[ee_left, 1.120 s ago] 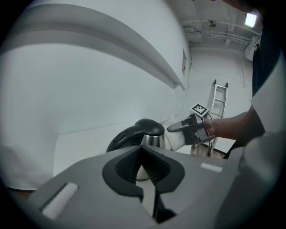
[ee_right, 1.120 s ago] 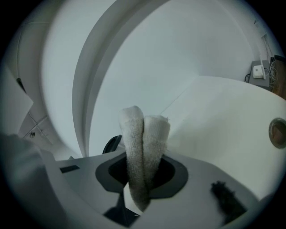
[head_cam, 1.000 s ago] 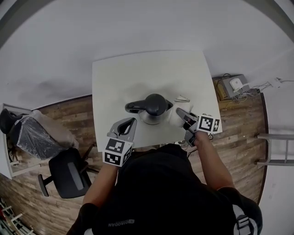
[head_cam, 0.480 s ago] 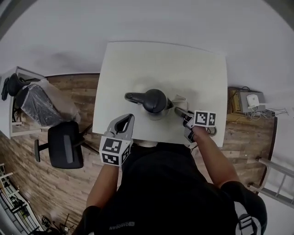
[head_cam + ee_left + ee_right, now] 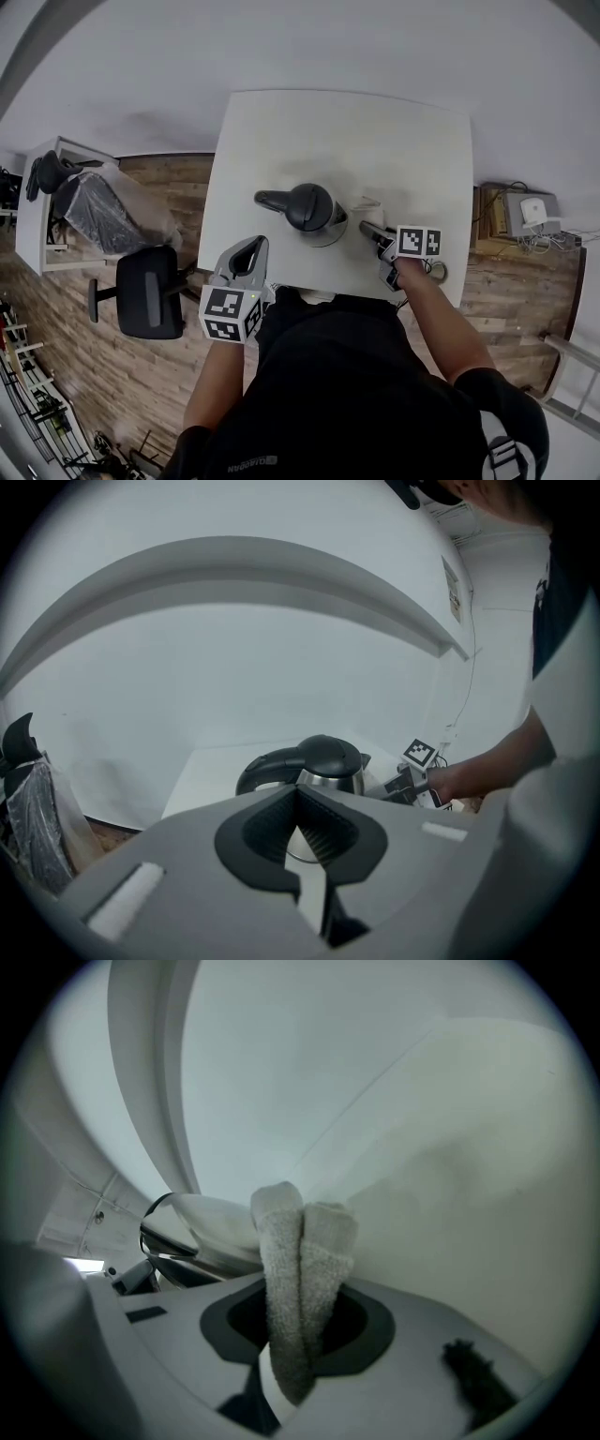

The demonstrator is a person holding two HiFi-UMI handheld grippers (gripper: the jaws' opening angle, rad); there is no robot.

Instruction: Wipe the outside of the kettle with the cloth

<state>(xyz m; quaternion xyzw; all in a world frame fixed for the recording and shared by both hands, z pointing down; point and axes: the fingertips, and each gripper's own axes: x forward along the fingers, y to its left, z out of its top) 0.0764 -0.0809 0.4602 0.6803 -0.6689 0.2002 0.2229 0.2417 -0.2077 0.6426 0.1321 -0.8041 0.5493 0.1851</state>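
Note:
A steel kettle [image 5: 311,210] with a black lid stands near the front of the white table [image 5: 356,141], its black handle pointing left. My right gripper [image 5: 365,227] is at the kettle's right side, shut on a folded white cloth [image 5: 300,1251]. In the right gripper view the kettle's shiny side [image 5: 211,1232] is just left of the cloth. The cloth [image 5: 367,206] shows only a little in the head view. My left gripper [image 5: 253,247] hangs over the table's front edge, short of the handle, shut and holding nothing. In the left gripper view the kettle [image 5: 314,766] is straight ahead beyond its shut tips [image 5: 298,794].
A black office chair [image 5: 150,305] stands on the wooden floor to the left of the table. Further left is a plastic-covered bundle [image 5: 103,211]. A grey box with cables [image 5: 530,211] lies on the floor at the right. A pale wall rises behind the table.
The head view has swung, so the table sits further right in frame. The right gripper stays with the cloth by the kettle's right side. The left gripper has drawn back slightly from the kettle.

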